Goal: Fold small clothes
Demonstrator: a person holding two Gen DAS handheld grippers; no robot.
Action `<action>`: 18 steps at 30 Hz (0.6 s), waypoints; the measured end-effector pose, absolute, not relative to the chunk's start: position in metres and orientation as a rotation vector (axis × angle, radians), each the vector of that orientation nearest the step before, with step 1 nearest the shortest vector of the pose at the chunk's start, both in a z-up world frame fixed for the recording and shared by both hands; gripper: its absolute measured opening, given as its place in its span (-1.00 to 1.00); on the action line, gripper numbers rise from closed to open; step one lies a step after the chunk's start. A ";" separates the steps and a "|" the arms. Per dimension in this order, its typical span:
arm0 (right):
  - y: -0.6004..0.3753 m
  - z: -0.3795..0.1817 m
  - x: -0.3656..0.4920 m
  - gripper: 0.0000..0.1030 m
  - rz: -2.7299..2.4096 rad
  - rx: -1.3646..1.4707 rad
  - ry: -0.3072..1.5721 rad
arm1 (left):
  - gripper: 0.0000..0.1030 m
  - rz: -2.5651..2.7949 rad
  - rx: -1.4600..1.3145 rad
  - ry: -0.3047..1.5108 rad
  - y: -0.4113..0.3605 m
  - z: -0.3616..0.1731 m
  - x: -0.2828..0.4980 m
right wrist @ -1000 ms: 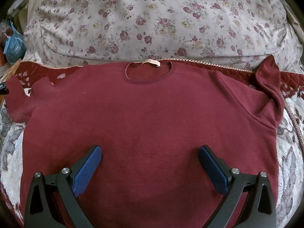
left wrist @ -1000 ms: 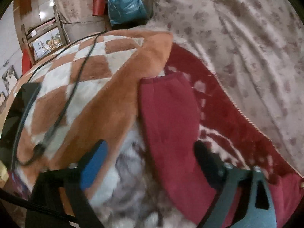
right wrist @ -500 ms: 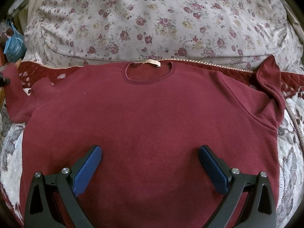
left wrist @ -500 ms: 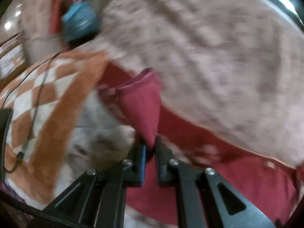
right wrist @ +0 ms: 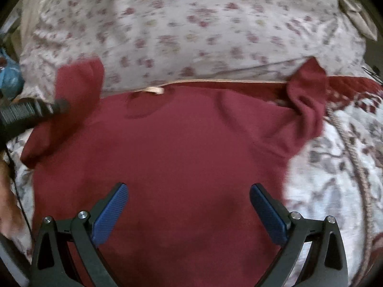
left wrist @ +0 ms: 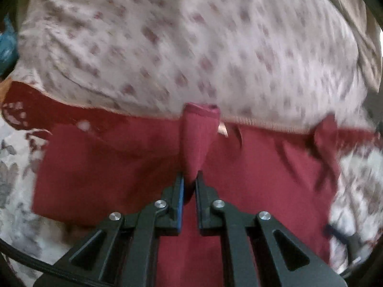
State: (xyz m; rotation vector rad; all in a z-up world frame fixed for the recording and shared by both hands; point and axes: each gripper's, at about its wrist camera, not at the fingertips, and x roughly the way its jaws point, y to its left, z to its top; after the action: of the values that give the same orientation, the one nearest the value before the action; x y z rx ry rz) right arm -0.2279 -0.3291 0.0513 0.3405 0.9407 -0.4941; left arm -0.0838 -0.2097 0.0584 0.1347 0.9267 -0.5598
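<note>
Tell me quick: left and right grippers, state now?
Left gripper: closed on the sweater's sleeve, lifted.
Right gripper: open, holding nothing, over the sweater.

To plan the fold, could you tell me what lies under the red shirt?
The red shirt lies on a grey-and-white floral bedspread, showing on both sides; what lies under its middle is covered.

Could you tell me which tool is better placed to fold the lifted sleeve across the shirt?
Left. The left tool is already shut on the sleeve and holds it raised over the shirt. The right tool is open above the shirt's lower half, holding nothing.
</note>
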 end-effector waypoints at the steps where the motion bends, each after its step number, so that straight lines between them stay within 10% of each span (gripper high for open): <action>1: -0.337 0.051 -0.232 1.00 -0.512 0.347 0.949 | -0.71 -0.572 0.148 0.959 -0.213 0.049 -0.085; 7: -0.361 0.057 -0.235 1.00 -0.463 0.445 0.929 | 0.44 -0.558 0.131 0.980 -0.171 0.066 -0.092; 15: -0.335 0.055 -0.166 0.88 -0.303 0.403 0.930 | 0.66 -0.167 0.131 0.819 -0.050 0.080 -0.071; 18: -0.324 0.040 -0.133 0.43 -0.265 0.372 0.988 | 0.66 -0.035 0.082 0.886 -0.017 0.048 -0.050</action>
State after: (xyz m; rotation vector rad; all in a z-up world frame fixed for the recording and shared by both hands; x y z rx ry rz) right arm -0.1327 -0.3244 0.0401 0.3725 0.9883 -0.2654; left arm -0.0502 -0.0173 0.0483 0.0818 0.8857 -0.0352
